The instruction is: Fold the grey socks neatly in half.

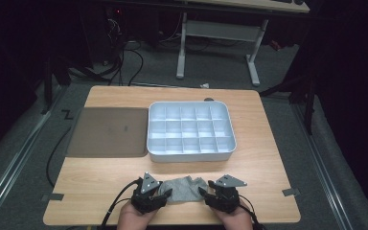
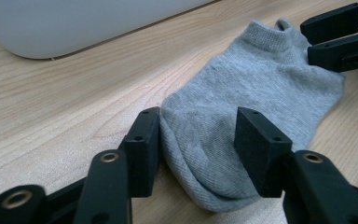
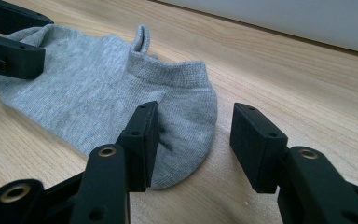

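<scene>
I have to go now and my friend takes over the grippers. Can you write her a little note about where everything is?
Left gripper: jaws open around the toe end of the grey sock, not pinching it.
Right gripper: jaws open at the heel end by the cuff, not pinching.
The sock lies flat on the table, near edge, between both grippers.
The white divided tray sits behind it, compartments look empty.
Done: grippers lined up at both ends.
Left: probably grip the sock, fold it, then likely put it in the tray.
</scene>
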`<action>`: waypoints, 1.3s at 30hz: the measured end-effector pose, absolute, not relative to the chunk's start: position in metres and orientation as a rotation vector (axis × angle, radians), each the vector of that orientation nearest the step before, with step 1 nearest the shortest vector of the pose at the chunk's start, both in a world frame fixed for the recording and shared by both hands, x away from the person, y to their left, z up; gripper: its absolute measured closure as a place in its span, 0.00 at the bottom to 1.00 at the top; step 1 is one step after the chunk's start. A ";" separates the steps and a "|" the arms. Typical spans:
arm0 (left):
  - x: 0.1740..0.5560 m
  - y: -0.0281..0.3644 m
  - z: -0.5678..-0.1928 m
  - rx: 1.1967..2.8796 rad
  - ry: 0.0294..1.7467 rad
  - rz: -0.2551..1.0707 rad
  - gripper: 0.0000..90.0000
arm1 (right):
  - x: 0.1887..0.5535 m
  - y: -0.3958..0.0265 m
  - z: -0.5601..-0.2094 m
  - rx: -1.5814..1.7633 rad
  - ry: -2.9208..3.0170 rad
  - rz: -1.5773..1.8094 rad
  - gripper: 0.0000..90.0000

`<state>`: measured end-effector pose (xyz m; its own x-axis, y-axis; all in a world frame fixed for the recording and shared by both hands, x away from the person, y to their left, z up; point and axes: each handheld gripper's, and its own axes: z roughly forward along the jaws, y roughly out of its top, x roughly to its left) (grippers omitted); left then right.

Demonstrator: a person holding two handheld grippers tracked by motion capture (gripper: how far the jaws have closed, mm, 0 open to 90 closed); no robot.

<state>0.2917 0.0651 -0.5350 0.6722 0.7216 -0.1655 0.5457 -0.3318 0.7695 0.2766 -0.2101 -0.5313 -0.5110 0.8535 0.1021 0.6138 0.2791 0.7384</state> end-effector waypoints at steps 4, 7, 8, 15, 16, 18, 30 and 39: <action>0.291 0.065 -0.535 2.027 0.986 0.263 0.67 | 0.276 -0.210 -0.531 1.337 2.244 1.075 0.59; 0.290 0.065 -0.535 2.028 0.991 0.272 0.76 | 0.275 -0.209 -0.532 1.318 2.248 1.069 0.61; 0.290 0.065 -0.535 2.028 0.992 0.277 0.79 | 0.274 -0.209 -0.532 1.314 2.249 1.068 0.62; 0.289 0.072 -0.535 2.034 0.984 0.296 0.91 | 0.273 -0.208 -0.532 1.289 2.258 1.070 0.72; 0.289 0.074 -0.535 2.033 0.987 0.293 0.91 | 0.272 -0.208 -0.532 1.291 2.260 1.071 0.73; 0.288 0.075 -0.535 2.037 0.985 0.300 0.91 | 0.271 -0.208 -0.532 1.286 2.267 1.073 0.75; 0.278 0.073 -0.520 1.993 0.921 0.407 0.77 | 0.266 -0.201 -0.530 1.251 2.287 1.090 0.92; 0.270 0.022 -0.520 2.053 0.809 0.321 0.83 | 0.264 -0.200 -0.528 1.254 2.273 1.112 0.92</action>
